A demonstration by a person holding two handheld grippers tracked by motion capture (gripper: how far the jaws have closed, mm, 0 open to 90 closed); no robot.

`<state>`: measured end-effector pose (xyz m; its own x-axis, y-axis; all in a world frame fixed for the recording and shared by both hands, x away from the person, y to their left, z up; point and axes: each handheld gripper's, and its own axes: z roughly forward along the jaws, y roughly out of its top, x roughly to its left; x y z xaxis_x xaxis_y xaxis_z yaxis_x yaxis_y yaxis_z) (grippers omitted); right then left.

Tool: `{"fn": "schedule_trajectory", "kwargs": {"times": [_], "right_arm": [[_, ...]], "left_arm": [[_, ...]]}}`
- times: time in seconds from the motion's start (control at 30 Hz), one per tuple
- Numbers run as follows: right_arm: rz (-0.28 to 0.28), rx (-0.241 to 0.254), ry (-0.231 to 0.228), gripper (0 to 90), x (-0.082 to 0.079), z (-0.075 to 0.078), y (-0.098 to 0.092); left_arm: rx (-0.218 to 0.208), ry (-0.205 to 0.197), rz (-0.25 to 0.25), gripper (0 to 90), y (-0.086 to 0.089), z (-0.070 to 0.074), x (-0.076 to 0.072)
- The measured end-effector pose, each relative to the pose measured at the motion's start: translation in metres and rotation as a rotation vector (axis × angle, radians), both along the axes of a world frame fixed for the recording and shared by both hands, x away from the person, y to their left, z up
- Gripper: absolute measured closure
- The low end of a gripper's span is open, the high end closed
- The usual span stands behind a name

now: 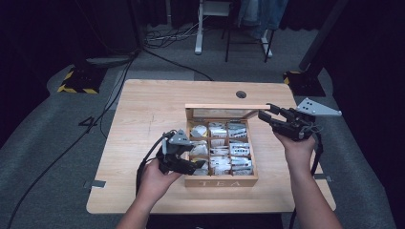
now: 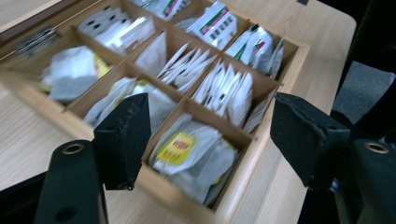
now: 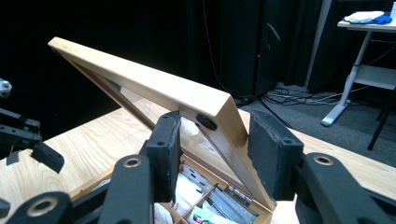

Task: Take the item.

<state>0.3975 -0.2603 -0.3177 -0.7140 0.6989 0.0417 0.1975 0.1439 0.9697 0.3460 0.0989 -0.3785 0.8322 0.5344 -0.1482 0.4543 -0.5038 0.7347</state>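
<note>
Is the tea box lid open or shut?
Open. The lid stands raised above the tea box, its corner between the right tool jaws, tea bags exposed.

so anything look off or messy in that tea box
Nothing damaged or spilled. The tea box sits square on the table, lid propped open with the right gripper at its corner. The tea bags lie loosely, some slumped rather than upright, all inside their compartments. The left gripper hovers open above them.

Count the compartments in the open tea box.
9, in a three-by-three grid inside the tea box: three along the hinged back by the lid, three across the middle, three along the front wall. The left gripper partly covers the front-left one.
</note>
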Motion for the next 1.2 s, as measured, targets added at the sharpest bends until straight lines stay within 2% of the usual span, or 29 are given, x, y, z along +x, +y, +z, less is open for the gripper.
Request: {"fn": "schedule_trajectory", "kwargs": {"times": [0.07,0.1,0.17,0.2,0.27,0.37,0.53,0.57,0.6,0.7,0.77,1.07,1.1,1.2], "right_arm": [[-0.001,-0.003,0.001,54.4,0.000,0.000,0.000],[-0.001,-0.004,0.000,54.3,0.000,0.000,0.000],[-0.001,-0.003,0.001,54.3,0.000,0.000,0.000],[-0.001,-0.003,0.001,54.3,0.000,0.000,0.000],[0.002,-0.001,0.002,53.5,0.000,0.000,0.000],[0.005,0.000,0.003,53.4,-0.001,0.000,0.000],[0.009,0.004,0.003,53.2,0.000,-0.001,0.000],[0.009,0.004,0.002,53.2,0.000,-0.001,0.000],[0.009,0.004,0.002,53.2,0.000,-0.001,0.000],[0.009,0.005,0.001,53.2,0.001,-0.001,0.000],[0.010,0.007,0.000,53.2,0.001,-0.001,0.000],[0.012,0.007,0.001,53.1,0.001,-0.001,-0.001],[0.012,0.007,0.001,53.1,0.001,-0.001,-0.001],[0.013,0.007,0.001,53.1,0.001,-0.001,-0.001]], "left_arm": [[0.000,0.009,-0.027,29.9,-0.013,0.000,0.002],[0.000,0.009,-0.027,30.0,-0.013,0.000,0.002],[0.009,0.015,-0.058,30.6,-0.031,-0.002,0.004],[0.009,0.015,-0.058,31.2,-0.031,-0.002,0.004],[0.030,0.025,-0.086,32.2,-0.048,-0.004,0.006],[0.026,0.050,-0.110,32.9,-0.065,-0.008,0.008],[0.060,0.066,-0.167,34.7,-0.090,-0.016,0.012],[0.060,0.066,-0.167,35.2,-0.090,-0.016,0.012],[0.056,0.078,-0.189,36.2,-0.097,-0.020,0.015],[0.054,0.095,-0.233,44.4,-0.106,-0.024,0.017],[0.060,0.107,-0.244,49.2,-0.111,-0.027,0.019],[0.095,0.142,-0.252,57.1,-0.127,-0.038,0.026],[0.112,0.153,-0.261,58.8,-0.130,-0.040,0.028],[0.101,0.172,-0.277,64.7,-0.133,-0.042,0.030]]}}
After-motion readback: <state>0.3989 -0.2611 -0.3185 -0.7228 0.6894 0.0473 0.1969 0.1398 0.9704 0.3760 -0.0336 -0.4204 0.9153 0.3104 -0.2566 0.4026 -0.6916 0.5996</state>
